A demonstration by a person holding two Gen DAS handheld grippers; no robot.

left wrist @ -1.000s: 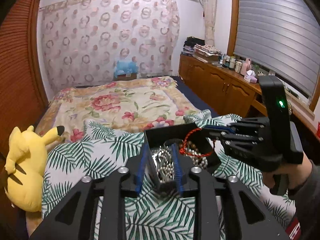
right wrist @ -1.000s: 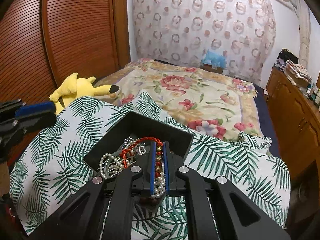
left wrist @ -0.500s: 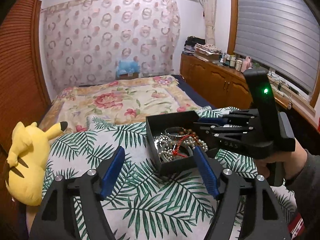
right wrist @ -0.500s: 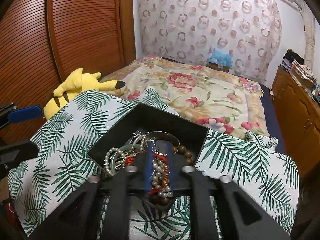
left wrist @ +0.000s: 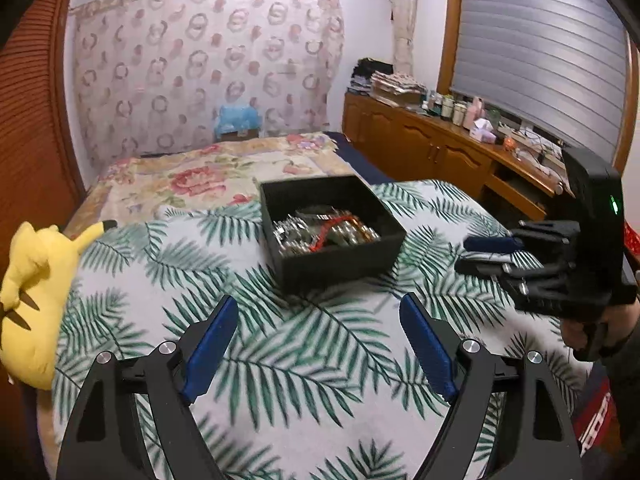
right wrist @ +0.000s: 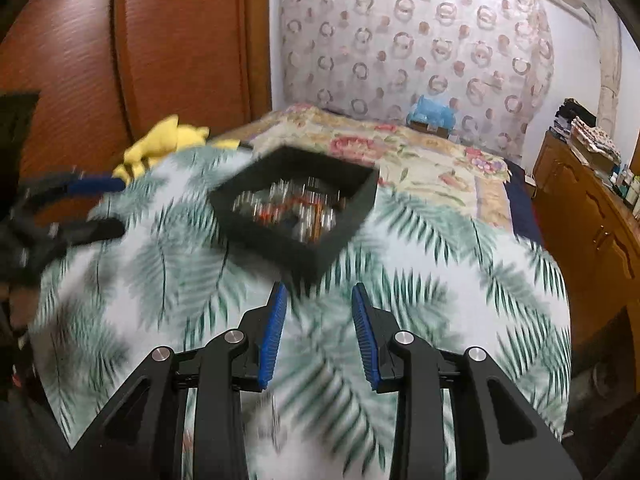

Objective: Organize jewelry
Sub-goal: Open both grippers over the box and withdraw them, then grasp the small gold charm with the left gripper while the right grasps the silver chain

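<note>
A black open box [left wrist: 340, 268] stands on the leaf-print cloth, with a tangle of pearl, bead and red-cord jewelry [left wrist: 324, 232] inside. My left gripper [left wrist: 318, 302] hangs just short of the box's near wall; its jaws are opening, with only cloth between them. To the right of the box is my right gripper [left wrist: 480, 255], held in a hand. In the right wrist view the right gripper [right wrist: 320, 290] is open with nothing between its blue pads, near the box's corner [right wrist: 280, 248]. The left gripper [right wrist: 108, 206] shows blurred at the left.
The leaf-print cloth [left wrist: 280, 360] covers the near end of a floral bed [left wrist: 192, 184]. A yellow plush toy [left wrist: 36, 280] lies at the cloth's left edge. A wooden cabinet [left wrist: 432, 152] with bottles runs along the right, and wooden doors [right wrist: 160, 40] stand on the left.
Both grippers let go of the jewelry strands, opened, and drew back out of the box. The strands now lie in the box.
</note>
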